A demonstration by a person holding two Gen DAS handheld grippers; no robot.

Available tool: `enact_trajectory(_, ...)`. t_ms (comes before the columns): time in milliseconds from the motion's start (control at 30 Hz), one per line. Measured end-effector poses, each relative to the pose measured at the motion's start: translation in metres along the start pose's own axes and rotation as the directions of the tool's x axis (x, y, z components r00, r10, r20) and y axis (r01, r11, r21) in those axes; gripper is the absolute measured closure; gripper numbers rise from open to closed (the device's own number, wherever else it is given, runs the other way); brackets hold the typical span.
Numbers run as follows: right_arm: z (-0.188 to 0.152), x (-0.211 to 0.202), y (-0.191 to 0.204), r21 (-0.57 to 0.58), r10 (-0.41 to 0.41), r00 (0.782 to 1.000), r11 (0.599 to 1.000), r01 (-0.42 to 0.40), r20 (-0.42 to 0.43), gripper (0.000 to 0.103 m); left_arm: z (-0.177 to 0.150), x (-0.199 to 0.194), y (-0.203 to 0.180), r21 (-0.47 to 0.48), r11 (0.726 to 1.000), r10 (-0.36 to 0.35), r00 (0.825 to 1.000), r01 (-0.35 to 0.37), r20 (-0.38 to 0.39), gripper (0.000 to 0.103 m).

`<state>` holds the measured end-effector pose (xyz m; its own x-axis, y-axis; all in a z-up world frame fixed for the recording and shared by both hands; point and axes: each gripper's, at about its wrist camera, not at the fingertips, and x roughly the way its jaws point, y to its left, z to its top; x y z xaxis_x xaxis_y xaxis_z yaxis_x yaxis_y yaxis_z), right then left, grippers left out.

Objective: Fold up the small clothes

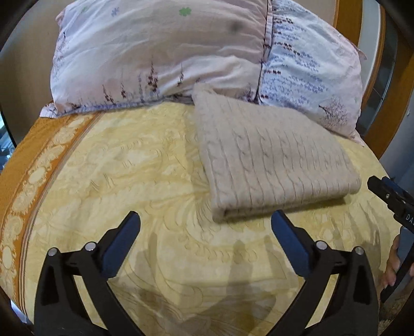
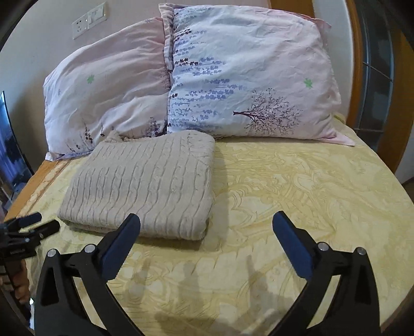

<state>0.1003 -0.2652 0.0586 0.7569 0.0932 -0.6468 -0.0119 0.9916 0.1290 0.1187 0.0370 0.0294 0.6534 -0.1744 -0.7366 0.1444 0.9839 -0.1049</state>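
Note:
A beige cable-knit sweater (image 1: 271,157) lies folded into a flat rectangle on the yellow patterned bedspread (image 1: 129,165), its far edge against the pillows. It also shows in the right wrist view (image 2: 145,186). My left gripper (image 1: 205,219) is open and empty, just in front of the sweater's near left corner. My right gripper (image 2: 207,222) is open and empty, in front of the sweater's near right corner. The right gripper shows at the right edge of the left wrist view (image 1: 388,191), and the left gripper at the left edge of the right wrist view (image 2: 33,224).
Two pale floral pillows (image 2: 245,77) lean at the head of the bed. The bedspread's orange border (image 1: 23,165) runs along the left side. A wooden frame (image 2: 354,64) and window stand at the right. A wall socket (image 2: 88,20) is behind.

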Motion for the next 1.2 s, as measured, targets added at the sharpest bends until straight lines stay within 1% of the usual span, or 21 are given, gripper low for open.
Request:
enact_trajectory(33,-0.001,0.001,0.003,0.007,-0.003,1.000,1.000,0.003,-0.017,0.001,-0.001,0.002,-0.001,-0.004,1.000,-0.007,1.000,0.007,-0.011,0.002)
enact_trajectory(100,-0.004,0.004,0.009,0.000,0.015,0.999,1.000,-0.015,-0.044,0.001,-0.003,0.008,-0.004,-0.004,1.000,-0.007,0.999,0.007,-0.031,0.002)
enact_trajectory(200,-0.009,0.012,0.020,-0.022,0.027,0.996,0.999,-0.029,-0.087,0.001,-0.005,0.015,-0.009,0.005,1.000,0.015,0.998,-0.015,-0.059,0.002)
enact_trajectory(433,-0.022,0.033,0.033,-0.046,-0.026,0.982,0.999,0.018,-0.189,0.001,-0.009,0.027,-0.017,0.051,0.997,0.070,0.994,-0.066,-0.089,0.002)
enact_trajectory(533,-0.026,0.039,0.035,-0.053,-0.040,0.976,0.998,0.029,-0.212,0.001,-0.012,0.031,-0.018,0.064,0.995,0.078,0.992,-0.072,-0.102,0.002)
enact_trajectory(633,-0.030,0.045,0.035,-0.051,-0.037,0.969,0.998,0.026,-0.245,0.001,-0.015,0.034,-0.019,0.075,0.994,0.085,0.991,-0.077,-0.106,0.002)
enact_trajectory(800,-0.032,0.048,0.034,-0.050,-0.036,0.964,0.998,0.024,-0.264,0.001,-0.016,0.035,-0.021,0.092,0.992,0.097,0.991,-0.088,-0.097,0.002)
enact_trajectory(933,-0.033,0.049,0.038,-0.084,-0.064,0.960,0.996,0.043,-0.273,0.001,-0.016,0.036,-0.021,0.090,0.992,0.098,0.991,-0.090,-0.094,0.002)
enact_trajectory(1200,-0.032,0.049,0.037,-0.086,-0.065,0.960,0.995,0.043,-0.271,0.001,-0.015,0.036,-0.020,0.090,0.992,0.095,0.991,-0.087,-0.094,0.002)
